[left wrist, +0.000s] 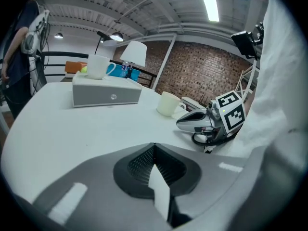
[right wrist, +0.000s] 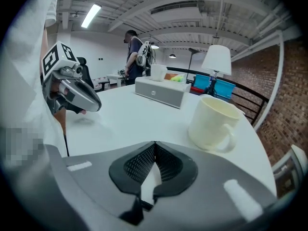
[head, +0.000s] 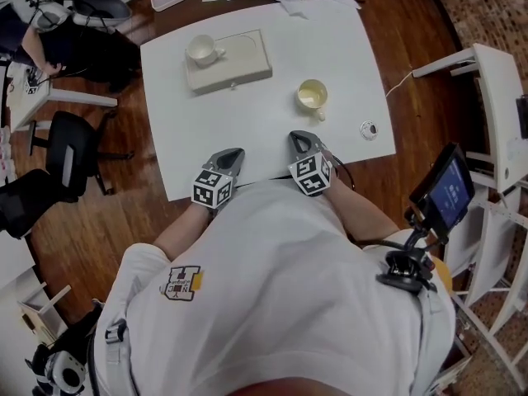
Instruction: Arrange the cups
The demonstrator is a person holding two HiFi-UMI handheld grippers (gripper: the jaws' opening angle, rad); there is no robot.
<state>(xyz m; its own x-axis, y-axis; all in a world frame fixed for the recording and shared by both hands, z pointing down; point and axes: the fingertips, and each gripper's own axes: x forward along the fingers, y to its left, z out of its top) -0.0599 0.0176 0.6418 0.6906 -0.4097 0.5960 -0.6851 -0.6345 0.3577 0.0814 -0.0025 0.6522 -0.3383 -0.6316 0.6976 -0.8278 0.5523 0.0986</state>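
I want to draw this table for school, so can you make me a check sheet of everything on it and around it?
Surface: white table, mostly bare.
Job's things: white cup stands on the pale box; cream cup stands on the table, apart from the box.
Clutter: small round thing near the table's right edge, too small to tell what it is.
Grippers: left gripper and right gripper are both shut and empty, at the table's near edge.
Cables: thin white cable off the table's right side; black cable loop on the right gripper.
Surroundings: wooden floor, black chair, white rack, small screen.
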